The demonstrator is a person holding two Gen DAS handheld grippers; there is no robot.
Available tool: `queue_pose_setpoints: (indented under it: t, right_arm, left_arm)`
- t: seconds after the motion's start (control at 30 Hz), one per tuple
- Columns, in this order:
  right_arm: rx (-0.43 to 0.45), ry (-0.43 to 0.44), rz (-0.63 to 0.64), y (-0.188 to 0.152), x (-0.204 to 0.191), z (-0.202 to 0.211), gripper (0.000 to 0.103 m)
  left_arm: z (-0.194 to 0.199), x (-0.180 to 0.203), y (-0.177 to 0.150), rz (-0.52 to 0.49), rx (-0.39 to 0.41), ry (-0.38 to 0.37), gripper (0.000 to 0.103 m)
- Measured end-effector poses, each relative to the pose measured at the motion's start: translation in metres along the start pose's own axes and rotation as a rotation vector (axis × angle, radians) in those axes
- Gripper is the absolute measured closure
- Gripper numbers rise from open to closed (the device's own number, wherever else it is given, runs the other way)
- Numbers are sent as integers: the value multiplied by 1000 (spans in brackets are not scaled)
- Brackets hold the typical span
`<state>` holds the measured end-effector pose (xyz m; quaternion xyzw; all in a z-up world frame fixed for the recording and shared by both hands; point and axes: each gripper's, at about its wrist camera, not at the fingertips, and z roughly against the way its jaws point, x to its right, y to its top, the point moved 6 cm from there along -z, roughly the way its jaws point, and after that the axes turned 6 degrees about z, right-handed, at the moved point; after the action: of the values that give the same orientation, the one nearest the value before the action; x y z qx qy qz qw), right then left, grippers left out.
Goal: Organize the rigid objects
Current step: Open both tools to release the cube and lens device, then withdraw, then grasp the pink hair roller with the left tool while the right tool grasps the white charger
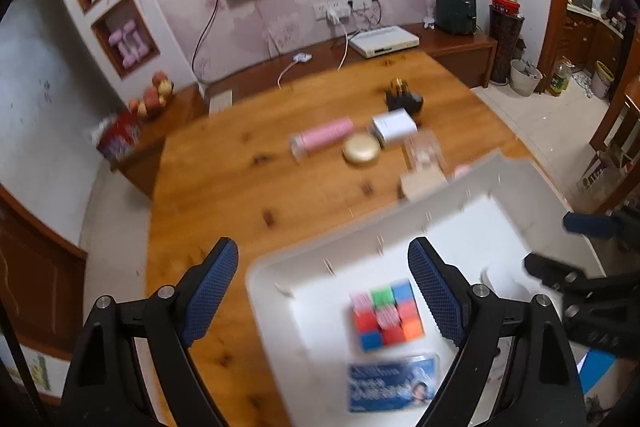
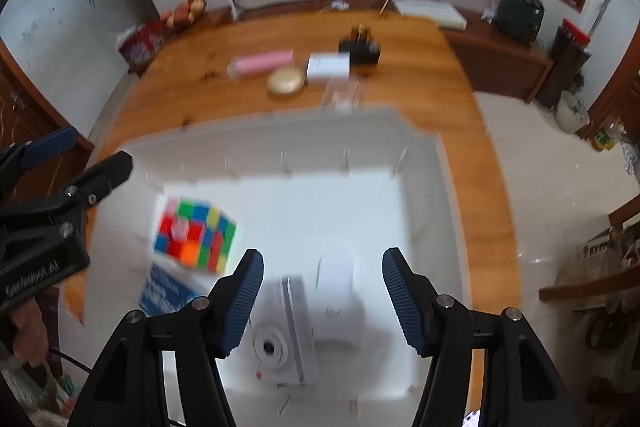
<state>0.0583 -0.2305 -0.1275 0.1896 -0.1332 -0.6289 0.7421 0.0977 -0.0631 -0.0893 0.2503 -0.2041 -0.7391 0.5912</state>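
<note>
Left gripper point(image 1: 322, 291) is hanging over the near left corner of the white bin point(image 1: 360, 227), jaws spread wide, nothing between the blue ribbed pads point(image 1: 210, 291). One pad is showing over the wooden table point(image 1: 224, 167), the other over the bin's floor. Right gripper point(image 2: 322, 301) is hovering above the bin too, jaws parted and empty, not touching anything below.

Under the right gripper, a white camera point(image 2: 286, 335) is lying on the bin floor, round lens facing up; its markings are too blurred to read. To its left in that view, a scrambled colour cube point(image 2: 194, 233) is sitting tilted, just beside a blue card point(image 2: 166, 293) with white lettering smeared past reading. From the left wrist view the same card point(image 1: 392, 385) is lying just below the cube point(image 1: 386, 315), and the print is still illegible.

On the side of the left gripper body, seen from the right wrist, pale lettering is running along the black housing, too soft to make out.

Beyond the bin, out on the table: a pink tube point(image 1: 322, 139), a round gold compact point(image 1: 361, 149), a small white box point(image 1: 394, 126), a clear container point(image 1: 424, 149) touching the bin's far wall, and a black holder point(image 1: 404, 98) with something gold on top. All are lying outside the bin. No label is legible on any.
</note>
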Motion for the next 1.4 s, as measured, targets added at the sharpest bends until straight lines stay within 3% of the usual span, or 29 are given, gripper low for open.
queue_pose_setpoints:
  t: [0.17,0.4,0.53,0.63,0.8,0.93,1.23,1.33,1.4]
  right_arm:
    - [81,-36,4,50,13,30,40]
    - [132,-47,-40,127,37,51,40]
    - [112,21,-129,170,52,35,40]
    - [71,54,-165,189,57,7,40]
    - [-45,104,-228,197,61,-64,40]
    - [-119,131,-273,187,64,-113,40]
    - [-166,153,-336,177,79,-159,40]
    - [-167,162,-338,179,77,-168,40]
    - [-176,167,-329,179,72,-174,40]
  left_arm:
    - [3,-15,48,-90,30,51,14]
    - [-25,-9,86,-342,-5,85,14]
    - [-57,-8,107,-449,-33,102,14]
    - [-85,-7,114,-486,-93,66,14]
    - [-157,-1,103,-563,-223,53,14]
    - [-197,5,96,-582,-280,38,14]
    - [-254,6,101,-518,-354,-1,15]
    - [-264,6,101,-479,-376,-31,21]
    - [-269,6,98,-461,-401,-49,33]
